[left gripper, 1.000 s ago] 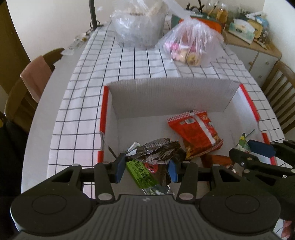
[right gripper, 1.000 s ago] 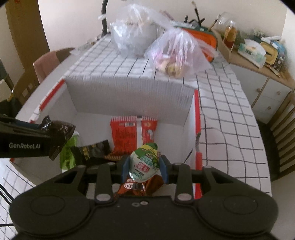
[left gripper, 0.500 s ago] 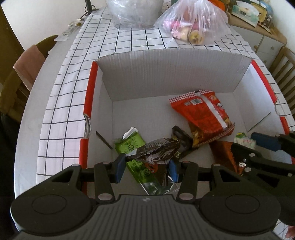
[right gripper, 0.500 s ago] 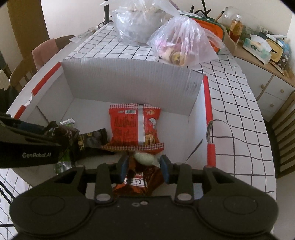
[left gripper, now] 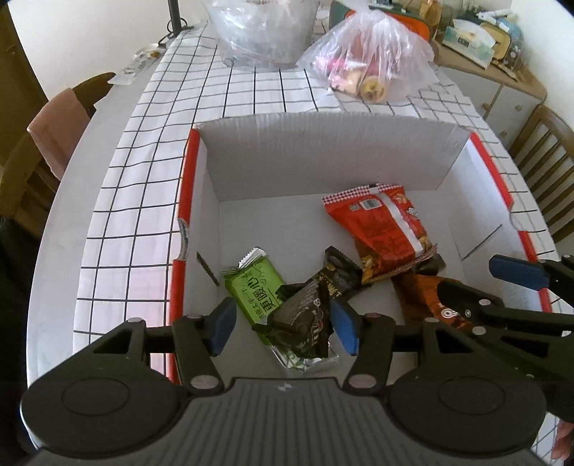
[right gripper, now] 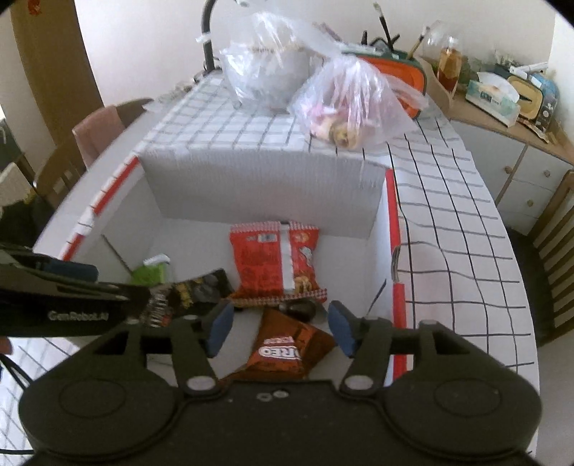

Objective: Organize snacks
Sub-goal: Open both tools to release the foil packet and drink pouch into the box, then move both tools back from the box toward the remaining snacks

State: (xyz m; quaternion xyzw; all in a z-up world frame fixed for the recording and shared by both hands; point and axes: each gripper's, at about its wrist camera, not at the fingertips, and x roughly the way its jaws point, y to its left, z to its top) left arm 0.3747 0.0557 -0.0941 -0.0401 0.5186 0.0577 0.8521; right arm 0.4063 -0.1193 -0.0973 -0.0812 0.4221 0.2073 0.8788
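Note:
A white cardboard box with red rims (left gripper: 358, 168) (right gripper: 265, 193) stands on the checked table. In it lie a red snack bag (left gripper: 380, 229) (right gripper: 276, 261), a green packet (left gripper: 258, 286) (right gripper: 150, 274), a black packet (left gripper: 340, 276) (right gripper: 201, 288), a brown Oreo pack (right gripper: 287, 349) (left gripper: 430, 301) and a dark crinkled packet (left gripper: 305, 322). My left gripper (left gripper: 283, 324) is open above the dark packet. My right gripper (right gripper: 280, 328) is open and empty over the Oreo pack. A small dark-looking snack (right gripper: 299, 308) lies just beyond it.
Two clear plastic bags of food (left gripper: 369, 68) (left gripper: 262, 32) sit on the table behind the box. Wooden chairs stand at the left (left gripper: 53, 143) and right (left gripper: 541, 165). A cluttered sideboard (right gripper: 502, 107) is at the far right.
Both grippers have opened. The left let go of the dark crinkled packet, which now lies in the box. The right let go of the green-and-white snack it held.

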